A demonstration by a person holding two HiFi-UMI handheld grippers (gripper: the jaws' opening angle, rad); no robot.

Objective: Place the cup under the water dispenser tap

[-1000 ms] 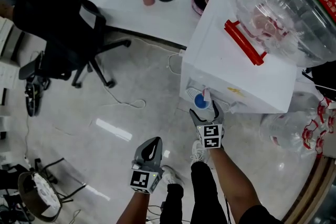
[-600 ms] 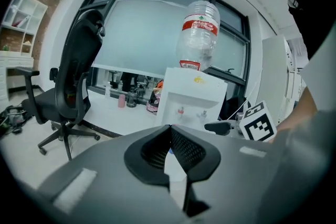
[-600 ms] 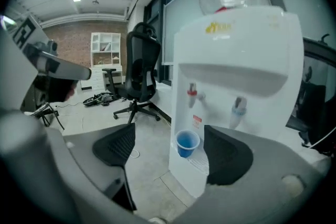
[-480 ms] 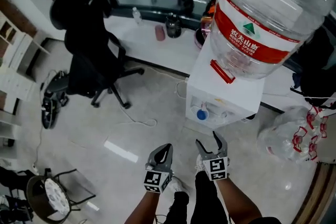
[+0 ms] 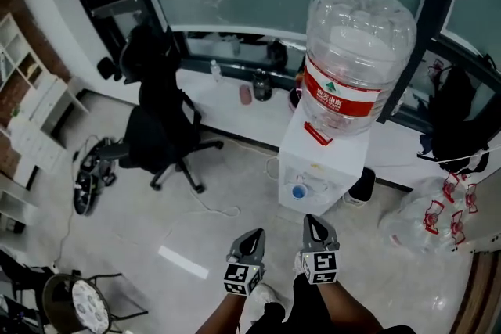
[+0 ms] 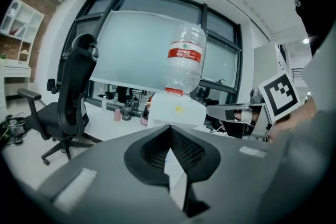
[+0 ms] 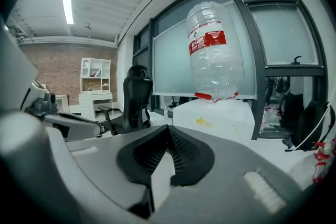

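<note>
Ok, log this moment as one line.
left gripper shut, empty | right gripper just closed, empty | both apart from white water dispenser

water bottle (image 5: 358, 43) sits on the dispenser (image 5: 317, 167), chair (image 5: 160, 125) to its left.

an office — swivel chair (image 5: 160, 125), long desk (image 5: 223, 107), water dispenser (image 5: 313, 168)

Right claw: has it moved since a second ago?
Yes. The right claw has pulled back from the water dispenser, floor now between them; its jaws have just been closing, empty.
</note>
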